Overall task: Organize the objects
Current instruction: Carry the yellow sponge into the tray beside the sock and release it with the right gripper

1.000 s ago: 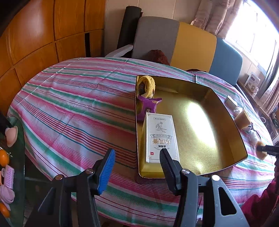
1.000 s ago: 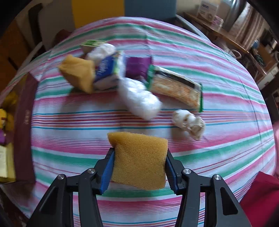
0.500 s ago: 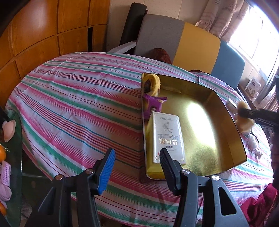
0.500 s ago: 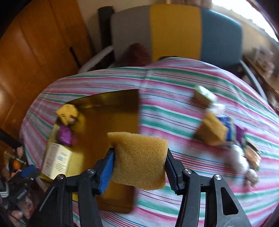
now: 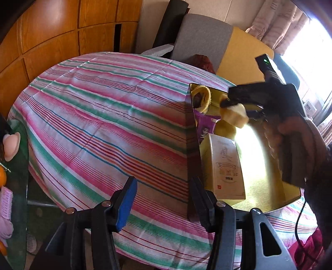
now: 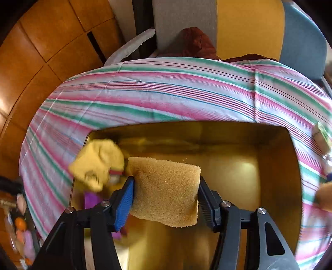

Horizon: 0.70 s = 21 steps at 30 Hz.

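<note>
A yellow sponge (image 6: 166, 193) sits between the pads of my right gripper (image 6: 166, 184), whose jaws are opening; both pads still touch it. It hangs over the far left part of the gold tray (image 6: 207, 133), next to a yellow plush item (image 6: 97, 164). In the left wrist view the sponge (image 5: 235, 116) and right gripper (image 5: 238, 103) hover above the tray (image 5: 269, 209). The tray holds a white box (image 5: 226, 168), a purple packet (image 5: 204, 126) and the yellow plush item (image 5: 201, 99). My left gripper (image 5: 164, 182) is open with nothing in it, over the striped cloth by the tray's near left corner.
The round table wears a pink and green striped cloth (image 5: 103, 124). Grey, yellow and blue chairs (image 6: 186, 18) stand behind it. A glass side table (image 5: 14, 187) with small items is at the left. Loose packets (image 6: 321, 139) lie right of the tray. A person's hand (image 5: 290, 128) holds the right gripper.
The right gripper carried the sponge leftward from the loose pile to above the tray, and its jaws spread wider. The left gripper drifted a little left and lower.
</note>
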Tool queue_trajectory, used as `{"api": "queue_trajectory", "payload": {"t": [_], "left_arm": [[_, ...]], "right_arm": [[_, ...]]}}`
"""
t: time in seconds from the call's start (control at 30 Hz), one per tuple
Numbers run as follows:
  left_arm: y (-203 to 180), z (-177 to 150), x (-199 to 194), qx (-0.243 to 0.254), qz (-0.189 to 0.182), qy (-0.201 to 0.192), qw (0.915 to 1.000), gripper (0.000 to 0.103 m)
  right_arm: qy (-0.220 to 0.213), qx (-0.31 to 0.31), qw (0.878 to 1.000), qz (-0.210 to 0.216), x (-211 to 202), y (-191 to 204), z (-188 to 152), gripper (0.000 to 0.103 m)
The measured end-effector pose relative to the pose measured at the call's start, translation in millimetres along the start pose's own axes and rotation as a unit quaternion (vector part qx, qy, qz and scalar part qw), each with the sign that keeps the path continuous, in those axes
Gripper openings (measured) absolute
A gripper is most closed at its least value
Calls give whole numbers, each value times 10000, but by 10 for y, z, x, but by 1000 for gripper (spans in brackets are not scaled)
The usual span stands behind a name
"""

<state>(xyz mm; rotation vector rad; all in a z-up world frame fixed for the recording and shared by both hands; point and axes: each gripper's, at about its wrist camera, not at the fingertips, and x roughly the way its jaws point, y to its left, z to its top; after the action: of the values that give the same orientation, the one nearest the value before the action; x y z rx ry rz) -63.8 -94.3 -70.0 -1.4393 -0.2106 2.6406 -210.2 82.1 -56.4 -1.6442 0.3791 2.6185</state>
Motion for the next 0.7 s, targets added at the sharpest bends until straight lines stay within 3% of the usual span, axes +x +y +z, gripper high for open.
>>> {"api": "queue_trajectory", "payload": {"t": [0.1, 0.23, 0.37, 0.7], "left_arm": [[0, -5, 43, 8, -31, 56, 10000, 54], [-21, 0, 43, 30, -86, 48, 9999, 53], [-45, 15, -23, 47, -117, -35, 9999, 53], [-300, 81, -270, 420, 80, -369, 9984, 54]], "right_arm": [[32, 101, 9994, 317, 81, 15, 90, 64], [-65, 162, 9974, 697, 36, -10, 96, 85], [-183, 229, 9958, 863, -122, -94, 32, 86], [-576, 134, 9957, 708, -737, -525, -382, 92]]}}
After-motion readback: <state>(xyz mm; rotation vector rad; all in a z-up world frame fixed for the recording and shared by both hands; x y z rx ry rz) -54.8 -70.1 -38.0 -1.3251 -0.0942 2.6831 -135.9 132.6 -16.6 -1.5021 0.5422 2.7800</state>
